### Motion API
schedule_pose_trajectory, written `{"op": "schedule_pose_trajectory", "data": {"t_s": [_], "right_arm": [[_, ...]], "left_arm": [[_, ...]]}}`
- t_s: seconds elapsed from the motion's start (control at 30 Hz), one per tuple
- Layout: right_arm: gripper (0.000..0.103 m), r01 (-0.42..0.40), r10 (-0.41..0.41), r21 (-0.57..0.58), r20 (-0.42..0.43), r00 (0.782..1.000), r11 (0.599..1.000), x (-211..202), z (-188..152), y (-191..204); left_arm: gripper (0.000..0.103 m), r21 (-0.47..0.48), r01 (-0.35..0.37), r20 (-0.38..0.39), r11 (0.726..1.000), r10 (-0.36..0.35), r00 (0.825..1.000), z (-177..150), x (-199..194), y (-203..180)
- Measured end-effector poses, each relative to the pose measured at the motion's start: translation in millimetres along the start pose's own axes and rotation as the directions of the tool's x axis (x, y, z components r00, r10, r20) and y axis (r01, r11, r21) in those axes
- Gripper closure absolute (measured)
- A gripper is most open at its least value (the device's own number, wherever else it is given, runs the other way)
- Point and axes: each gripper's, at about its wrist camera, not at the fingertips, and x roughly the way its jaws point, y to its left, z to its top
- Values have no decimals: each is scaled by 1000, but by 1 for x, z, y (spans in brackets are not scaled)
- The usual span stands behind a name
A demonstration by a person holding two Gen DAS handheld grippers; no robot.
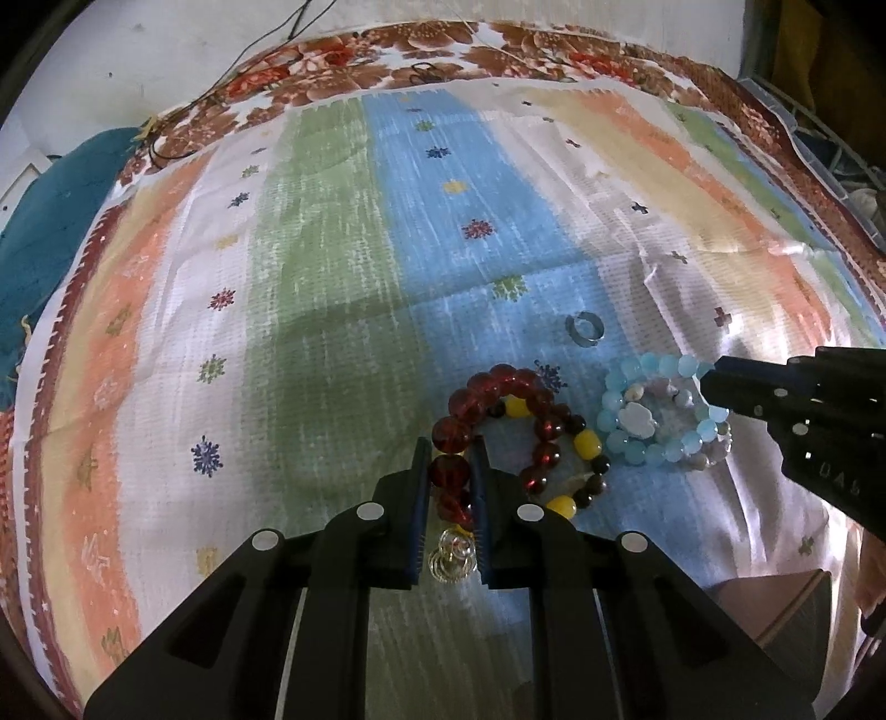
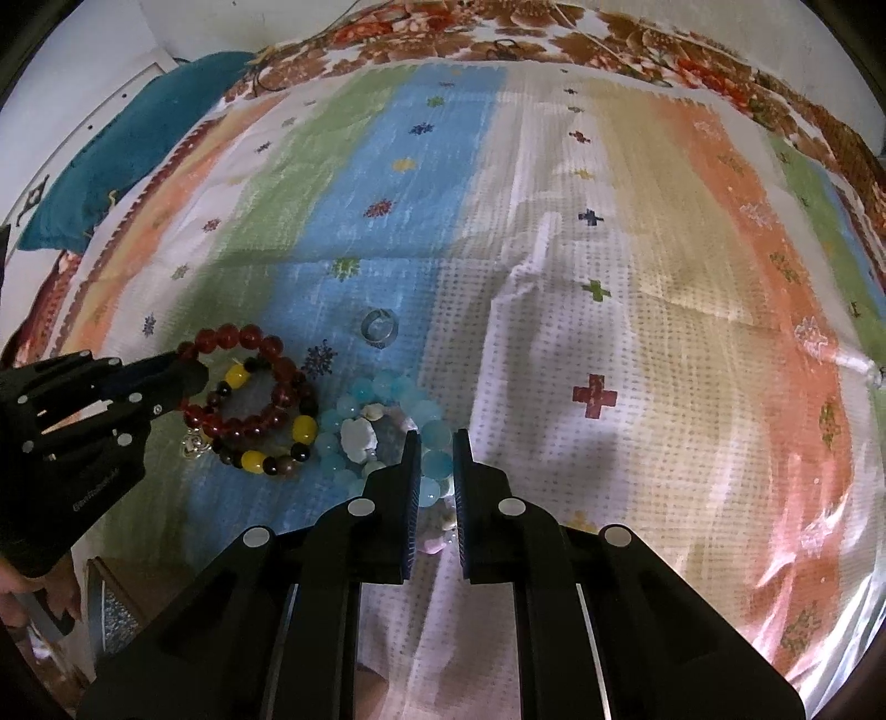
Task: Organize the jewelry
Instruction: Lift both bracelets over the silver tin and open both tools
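A red bead bracelet (image 1: 498, 421) lies on the striped cloth, over a yellow-and-brown bead bracelet (image 1: 581, 471). My left gripper (image 1: 451, 451) is shut on the red bracelet's near side. A small gold spiral piece (image 1: 453, 559) lies between its fingers, lower down. A light blue bead bracelet (image 1: 659, 415) with a white stone sits to the right, over a pale mixed bracelet (image 2: 437, 531). My right gripper (image 2: 434, 448) is shut on the blue bracelet (image 2: 387, 426). A silver ring (image 1: 584, 329) lies just beyond. The red bracelet (image 2: 249, 382) and ring (image 2: 379, 327) also show in the right wrist view.
The striped plastic cloth (image 1: 343, 249) covers a floral sheet (image 1: 387, 50). A teal cushion (image 1: 50, 221) lies at the far left. A box corner (image 1: 775, 609) sits at the near right of the left wrist view. A fold in the cloth (image 2: 526, 277) runs right of the jewelry.
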Motion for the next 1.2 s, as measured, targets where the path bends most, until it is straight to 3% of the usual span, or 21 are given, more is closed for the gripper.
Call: {"op": "schedule_pose_trajectory", "data": {"t_s": [0.83, 1.2], "right_arm": [[91, -29, 31, -39, 65, 997, 999, -52, -14, 24], [91, -8, 13, -65, 76, 997, 998, -69, -22, 36]], "left_arm": [[90, -22, -5, 75, 1000, 7, 997, -10, -59, -1], [90, -9, 27, 97, 1000, -26, 995, -16, -79, -11]]}}
